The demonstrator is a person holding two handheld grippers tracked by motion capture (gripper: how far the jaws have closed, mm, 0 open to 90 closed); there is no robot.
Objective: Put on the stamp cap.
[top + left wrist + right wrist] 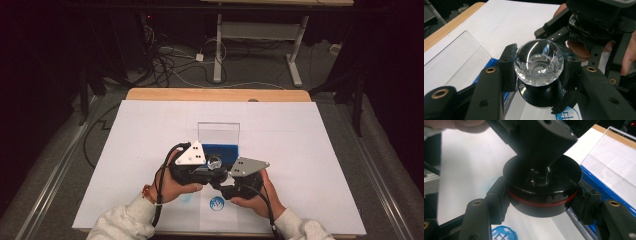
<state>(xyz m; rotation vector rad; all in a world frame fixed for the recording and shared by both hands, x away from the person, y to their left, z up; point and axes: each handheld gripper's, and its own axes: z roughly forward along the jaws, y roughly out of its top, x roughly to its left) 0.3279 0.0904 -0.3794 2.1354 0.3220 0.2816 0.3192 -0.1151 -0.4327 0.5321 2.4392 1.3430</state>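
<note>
Two hands close together (low over paper), left gripper [537,66] clamping crystal knob [539,63], right gripper [541,200] clenched on stamp base [542,187]

A stamp with a clear faceted crystal knob [539,65] on top and a round glossy black base [544,187] below is held above the white paper, near a blue round stamped print [216,204]. The knob is a multi-faceted glass ball, pressed on two sides between black jaw pads. The base is a shallow black disc ringed by a thin red band [541,202], clamped at its rim from both sides. The stamp stands roughly upright, knob uppermost.
</note>
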